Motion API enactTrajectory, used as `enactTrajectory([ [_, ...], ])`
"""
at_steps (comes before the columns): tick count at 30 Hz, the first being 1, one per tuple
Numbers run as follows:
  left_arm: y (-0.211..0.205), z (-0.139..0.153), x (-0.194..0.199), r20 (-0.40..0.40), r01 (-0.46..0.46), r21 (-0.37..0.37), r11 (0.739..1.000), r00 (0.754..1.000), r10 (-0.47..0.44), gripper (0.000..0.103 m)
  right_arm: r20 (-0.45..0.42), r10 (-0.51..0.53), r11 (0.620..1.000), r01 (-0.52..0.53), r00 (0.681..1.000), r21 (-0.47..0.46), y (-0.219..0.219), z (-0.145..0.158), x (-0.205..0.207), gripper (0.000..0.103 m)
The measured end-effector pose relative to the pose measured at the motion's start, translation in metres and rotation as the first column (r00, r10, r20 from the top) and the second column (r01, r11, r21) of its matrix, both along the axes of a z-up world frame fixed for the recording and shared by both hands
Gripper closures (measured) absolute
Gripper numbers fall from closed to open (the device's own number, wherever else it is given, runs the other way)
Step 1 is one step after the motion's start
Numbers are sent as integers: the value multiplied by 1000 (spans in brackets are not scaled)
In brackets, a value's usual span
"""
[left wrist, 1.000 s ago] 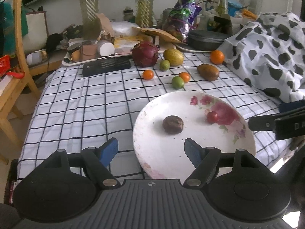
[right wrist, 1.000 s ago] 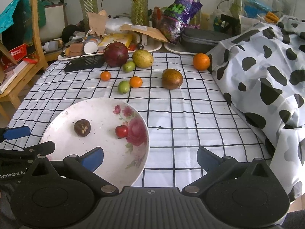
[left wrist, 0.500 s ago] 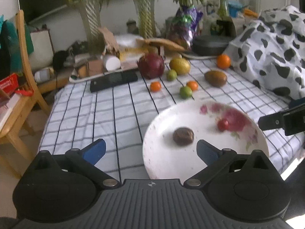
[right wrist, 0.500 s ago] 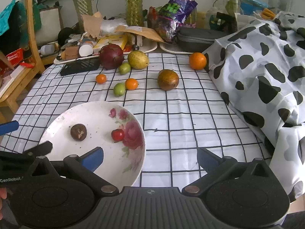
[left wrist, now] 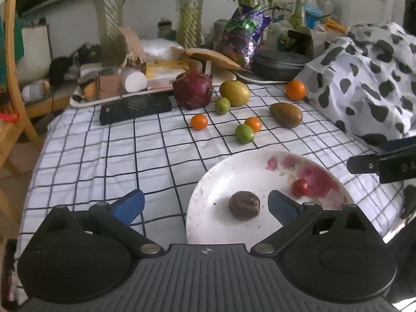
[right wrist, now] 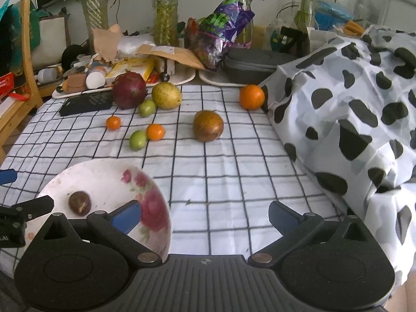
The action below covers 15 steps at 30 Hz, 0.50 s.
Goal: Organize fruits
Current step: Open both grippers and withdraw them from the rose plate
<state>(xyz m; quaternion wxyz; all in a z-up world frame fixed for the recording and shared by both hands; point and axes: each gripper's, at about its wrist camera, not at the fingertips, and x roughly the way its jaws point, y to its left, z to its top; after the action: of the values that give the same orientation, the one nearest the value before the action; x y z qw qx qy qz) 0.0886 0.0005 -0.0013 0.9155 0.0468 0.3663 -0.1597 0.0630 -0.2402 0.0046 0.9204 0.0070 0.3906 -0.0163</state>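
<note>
Glossy glazed plate (left wrist: 223,171) with a printed rose, lying on a creased, matt checked cloth (left wrist: 104,156); on the plate, a wrinkled, dull brown fruit (left wrist: 244,205) and a shiny red one (left wrist: 299,187). Matt, ribbed black plastic gripper (left wrist: 206,205) with blue pads; wooden chair (left wrist: 13,78).

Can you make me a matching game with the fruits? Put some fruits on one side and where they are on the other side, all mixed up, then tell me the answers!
Fruits:
1. wrinkly brown fruit
2. big orange
3. dragon fruit
4. small red fruit

Places:
A. beside the spotted cloth
B. on the plate's pink flowers
C. next to the black slab
D. in the middle of the plate

Pairs: 1-D, 2-A, 3-C, 4-B
</note>
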Motion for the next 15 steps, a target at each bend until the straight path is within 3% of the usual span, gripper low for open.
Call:
enactTrajectory([
  [9, 6, -3, 36, -6, 7, -62, 998, 1000, -7, 1, 70, -3, 998, 7, 998, -58, -6, -5, 29, 0],
  [15, 10, -9, 62, -22, -5, -86, 996, 1000, 3, 3, 45, 37, 998, -34, 998, -59, -9, -11, 52, 0],
])
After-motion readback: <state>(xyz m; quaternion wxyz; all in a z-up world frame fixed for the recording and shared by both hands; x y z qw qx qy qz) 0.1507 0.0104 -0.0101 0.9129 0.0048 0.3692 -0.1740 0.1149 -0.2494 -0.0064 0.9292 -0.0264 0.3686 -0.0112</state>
